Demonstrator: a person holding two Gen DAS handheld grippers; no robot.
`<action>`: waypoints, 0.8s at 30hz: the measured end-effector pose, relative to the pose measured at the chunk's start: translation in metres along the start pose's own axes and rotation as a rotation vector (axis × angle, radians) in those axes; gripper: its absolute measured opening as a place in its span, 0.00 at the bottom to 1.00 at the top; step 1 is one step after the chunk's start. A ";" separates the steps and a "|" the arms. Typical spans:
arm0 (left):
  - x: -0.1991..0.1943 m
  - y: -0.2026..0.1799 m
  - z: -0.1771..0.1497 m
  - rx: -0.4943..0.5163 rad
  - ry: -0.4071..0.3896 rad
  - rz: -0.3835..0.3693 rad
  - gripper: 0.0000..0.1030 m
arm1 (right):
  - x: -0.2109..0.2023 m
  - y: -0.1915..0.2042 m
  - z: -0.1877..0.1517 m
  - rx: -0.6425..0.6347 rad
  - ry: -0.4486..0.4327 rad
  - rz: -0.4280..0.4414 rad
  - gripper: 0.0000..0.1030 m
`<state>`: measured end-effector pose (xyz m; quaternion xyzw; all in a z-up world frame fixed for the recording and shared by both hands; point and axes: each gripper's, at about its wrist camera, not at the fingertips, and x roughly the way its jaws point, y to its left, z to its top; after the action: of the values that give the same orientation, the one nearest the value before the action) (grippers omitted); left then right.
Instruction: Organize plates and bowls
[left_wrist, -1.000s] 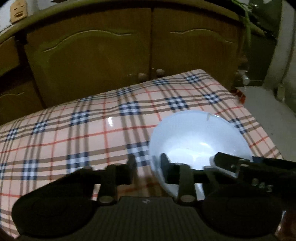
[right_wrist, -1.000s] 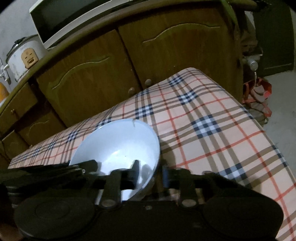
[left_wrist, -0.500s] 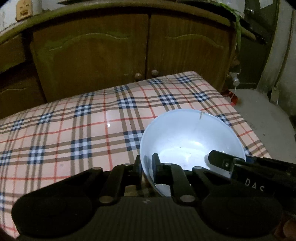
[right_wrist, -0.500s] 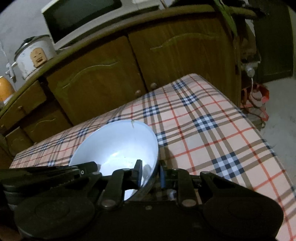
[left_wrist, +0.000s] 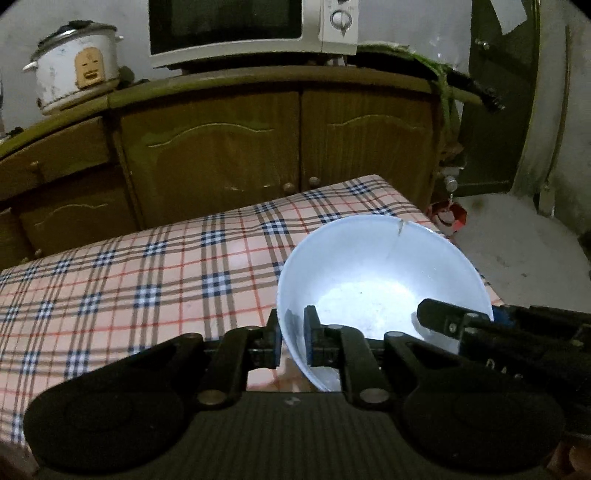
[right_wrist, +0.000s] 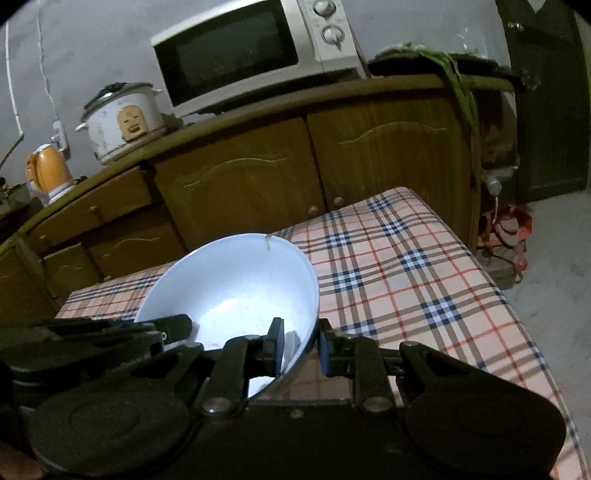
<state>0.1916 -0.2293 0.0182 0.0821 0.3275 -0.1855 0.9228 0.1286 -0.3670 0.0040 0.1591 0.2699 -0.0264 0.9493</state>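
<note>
A white bowl (left_wrist: 376, 280) with a chipped far rim is held above the plaid tablecloth (left_wrist: 147, 273). My left gripper (left_wrist: 293, 343) is shut on its left rim, one finger inside and one outside. My right gripper (right_wrist: 301, 347) is shut on the right rim of the same bowl (right_wrist: 236, 288). The right gripper's finger also shows in the left wrist view (left_wrist: 443, 321), and the left gripper's finger in the right wrist view (right_wrist: 166, 328). The bowl tilts slightly toward the cameras.
A wooden cabinet (left_wrist: 258, 140) stands behind the table, with a microwave (right_wrist: 243, 51), a rice cooker (right_wrist: 122, 118) and an orange kettle (right_wrist: 48, 170) on top. The table's right edge (right_wrist: 491, 280) drops to a grey floor with red clutter (right_wrist: 509, 236).
Both grippers closed on the bowl's rim and lifted it off the table. The views tilted up, so the microwave and rice cooker came into sight.
</note>
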 end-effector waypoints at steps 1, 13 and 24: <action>-0.007 0.001 -0.002 -0.002 -0.002 -0.001 0.13 | -0.008 0.003 -0.001 -0.003 -0.005 0.000 0.24; -0.066 0.007 -0.031 -0.001 -0.036 0.016 0.14 | -0.072 0.033 -0.026 -0.051 -0.037 0.011 0.24; -0.090 0.015 -0.058 -0.010 -0.037 0.038 0.14 | -0.095 0.052 -0.056 -0.079 -0.024 0.024 0.25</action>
<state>0.0998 -0.1732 0.0311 0.0801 0.3096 -0.1679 0.9325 0.0266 -0.3030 0.0232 0.1244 0.2576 -0.0060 0.9582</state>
